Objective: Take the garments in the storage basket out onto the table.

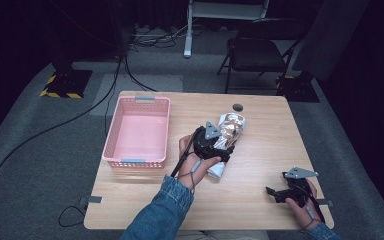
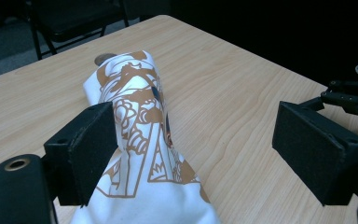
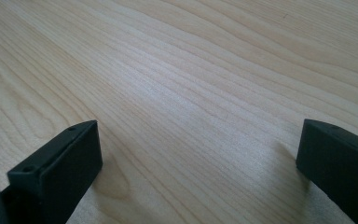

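At about five o'clock on the table (image 1: 260, 180), nearest the person, the right gripper (image 1: 271, 191) lies low in the right hand (image 1: 302, 200), its jaws spread wide with nothing but bare wood grain between them, as the right gripper view also shows. Toward the table's middle, at roughly eleven o'clock from that hand and well apart from it, the left gripper (image 1: 226, 150) sits in the left hand (image 1: 192, 155) over a rolled white cloth with a brown print (image 1: 228, 131). In the left gripper view the jaws stand wide apart: the roll (image 2: 140, 121) lies by the left jaw and passes partly behind it, whether touching it I cannot tell, while the right jaw stands clear over open wood, so nothing is clamped. This roll lies lengthwise, running from about six o'clock up to twelve o'clock on the tabletop. Beyond its far end sits a small dark round spot (image 1: 238, 107). At nine o'clock from the roll, near the table's left edge, rests a pink basket (image 1: 114, 135). Past the table, at one o'clock, stands a dark folding chair (image 1: 255, 52).
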A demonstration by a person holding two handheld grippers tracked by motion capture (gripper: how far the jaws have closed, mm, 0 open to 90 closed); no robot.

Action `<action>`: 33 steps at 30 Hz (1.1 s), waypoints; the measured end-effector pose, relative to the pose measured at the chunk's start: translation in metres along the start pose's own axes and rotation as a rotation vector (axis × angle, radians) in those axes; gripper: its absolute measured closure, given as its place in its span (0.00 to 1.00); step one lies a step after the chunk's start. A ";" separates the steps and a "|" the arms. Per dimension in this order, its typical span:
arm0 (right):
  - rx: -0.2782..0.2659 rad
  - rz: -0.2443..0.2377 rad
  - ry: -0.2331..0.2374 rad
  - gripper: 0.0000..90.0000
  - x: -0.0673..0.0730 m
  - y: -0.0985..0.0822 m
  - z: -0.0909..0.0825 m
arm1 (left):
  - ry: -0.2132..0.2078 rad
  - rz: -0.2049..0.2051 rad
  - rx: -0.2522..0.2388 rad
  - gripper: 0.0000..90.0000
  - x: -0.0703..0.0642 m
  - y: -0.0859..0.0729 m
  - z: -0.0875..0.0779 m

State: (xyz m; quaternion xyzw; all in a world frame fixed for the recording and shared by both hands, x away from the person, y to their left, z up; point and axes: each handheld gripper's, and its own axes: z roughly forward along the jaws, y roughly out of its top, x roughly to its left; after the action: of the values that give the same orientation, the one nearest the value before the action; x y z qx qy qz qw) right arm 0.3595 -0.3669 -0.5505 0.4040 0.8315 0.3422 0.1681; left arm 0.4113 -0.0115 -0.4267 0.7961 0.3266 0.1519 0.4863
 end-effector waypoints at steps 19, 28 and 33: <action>0.000 0.000 0.000 0.00 0.000 0.000 0.000 | 0.005 0.033 -0.010 0.15 0.011 -0.023 -0.029; 0.000 0.000 0.000 0.00 0.000 0.000 0.000 | 0.012 0.056 -0.004 0.15 0.018 -0.036 -0.041; 0.000 0.000 0.000 0.00 0.000 0.000 0.000 | 0.026 0.051 -0.009 0.15 0.023 -0.043 -0.050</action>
State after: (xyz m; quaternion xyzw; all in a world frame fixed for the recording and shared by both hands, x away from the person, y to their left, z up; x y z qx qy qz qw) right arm 0.3595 -0.3670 -0.5505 0.4038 0.8316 0.3422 0.1680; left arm 0.3845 0.0510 -0.4416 0.7999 0.3119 0.1759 0.4817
